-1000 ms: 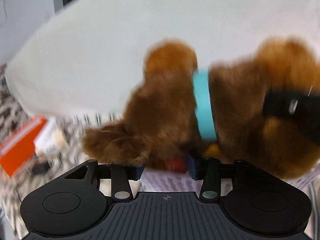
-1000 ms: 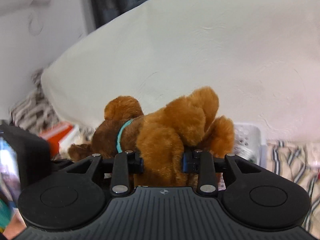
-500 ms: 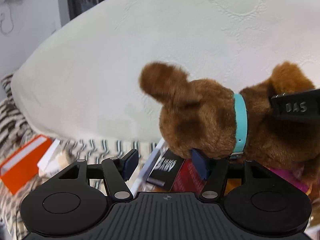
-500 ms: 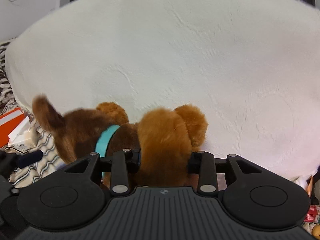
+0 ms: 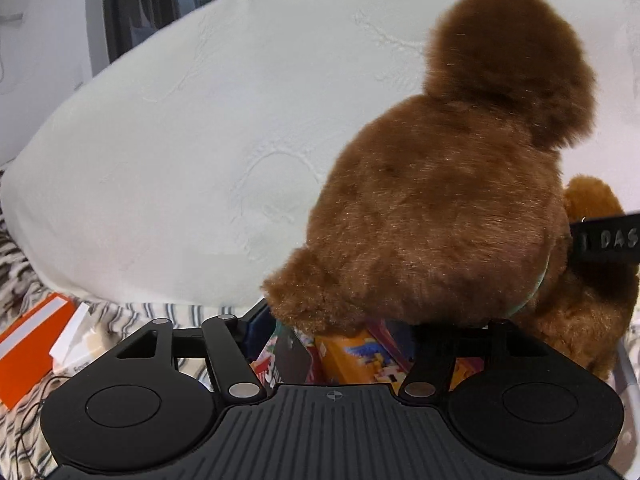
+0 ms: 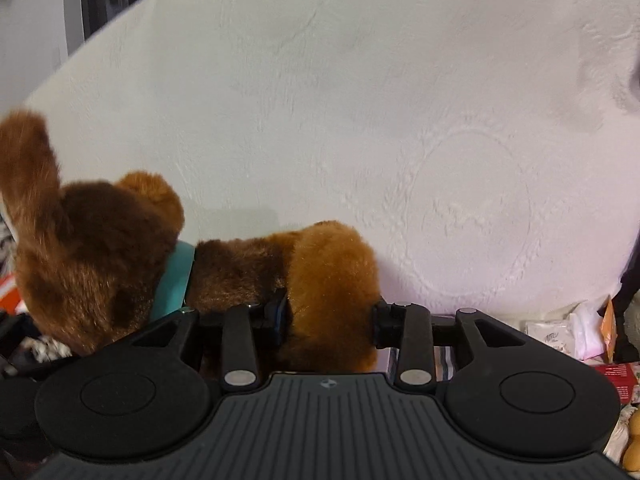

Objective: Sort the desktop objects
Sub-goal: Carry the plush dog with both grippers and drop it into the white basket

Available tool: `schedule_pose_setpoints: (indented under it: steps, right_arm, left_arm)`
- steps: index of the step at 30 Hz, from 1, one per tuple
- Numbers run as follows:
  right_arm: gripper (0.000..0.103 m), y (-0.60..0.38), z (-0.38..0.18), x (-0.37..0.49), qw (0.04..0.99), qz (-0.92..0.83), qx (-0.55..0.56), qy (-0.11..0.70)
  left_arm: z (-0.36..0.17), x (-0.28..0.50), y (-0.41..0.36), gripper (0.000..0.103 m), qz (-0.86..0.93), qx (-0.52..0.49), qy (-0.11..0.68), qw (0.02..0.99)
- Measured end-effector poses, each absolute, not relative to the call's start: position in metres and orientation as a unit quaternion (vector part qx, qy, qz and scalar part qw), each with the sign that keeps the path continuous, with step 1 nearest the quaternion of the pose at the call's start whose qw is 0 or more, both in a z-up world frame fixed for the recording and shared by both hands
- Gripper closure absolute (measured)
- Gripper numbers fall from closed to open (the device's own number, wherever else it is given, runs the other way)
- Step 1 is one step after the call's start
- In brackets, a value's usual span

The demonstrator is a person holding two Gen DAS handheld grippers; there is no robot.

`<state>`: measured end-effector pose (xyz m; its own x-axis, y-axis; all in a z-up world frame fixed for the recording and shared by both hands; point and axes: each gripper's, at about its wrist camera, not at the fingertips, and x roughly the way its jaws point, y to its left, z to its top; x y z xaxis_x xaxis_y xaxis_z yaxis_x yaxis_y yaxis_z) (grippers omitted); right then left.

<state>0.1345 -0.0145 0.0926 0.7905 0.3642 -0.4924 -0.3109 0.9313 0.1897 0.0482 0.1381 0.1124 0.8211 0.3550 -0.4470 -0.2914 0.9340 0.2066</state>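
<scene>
A brown plush dog point(image 6: 328, 272) with a teal collar point(image 6: 176, 280) hangs in front of a big white cushion. My right gripper point(image 6: 330, 320) grips its light-brown rear part. The jaws are opening, and both pads still touch the fur. In the left wrist view the dog's head point(image 5: 432, 220) fills the right half, close up, with one ear standing up. My left gripper point(image 5: 340, 336) is open wide below the head. Its right finger is partly hidden under the fur, and the left pad point(image 5: 256, 328) is free. A black finger of the right gripper point(image 5: 604, 240) shows at the right edge.
The white cushion point(image 5: 180, 160) fills the background. An orange box point(image 5: 28, 356) and a white box point(image 5: 76, 344) lie on striped cloth at the left. Colourful boxes point(image 5: 352, 356) sit below the dog. Small packets point(image 6: 560, 336) and a red box point(image 6: 616, 376) lie at the right.
My left gripper has opened and let go of the dog. The right gripper has carried the dog sideways along the cushion. The head now looms close in the left wrist view.
</scene>
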Motion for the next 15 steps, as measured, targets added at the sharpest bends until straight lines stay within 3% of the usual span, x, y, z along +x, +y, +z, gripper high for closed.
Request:
schedule_pose_setpoints:
  steps: [9, 11, 12, 13, 15]
  right_arm:
    - [0.057, 0.0, 0.063, 0.141, 0.954, 0.171, 0.005, 0.245]
    - [0.035, -0.007, 0.067, 0.136, 0.958, 0.159, 0.005, 0.237]
    - [0.017, -0.011, 0.069, 0.135, 0.961, 0.15, 0.01, 0.231]
    - [0.008, -0.018, 0.072, 0.131, 0.962, 0.15, 0.017, 0.228]
    - [0.007, -0.033, 0.076, 0.12, 0.957, 0.181, 0.034, 0.224]
  left_arm:
    - [0.091, 0.077, 0.125, 0.028, 0.162, 0.076, 0.294, 0.939]
    - [0.093, 0.073, 0.125, 0.026, 0.168, 0.085, 0.291, 0.938]
    - [0.094, 0.07, 0.127, 0.024, 0.169, 0.084, 0.292, 0.938]
    - [0.095, 0.067, 0.13, 0.02, 0.169, 0.082, 0.293, 0.937]
    - [0.095, 0.057, 0.135, 0.016, 0.17, 0.074, 0.291, 0.939]
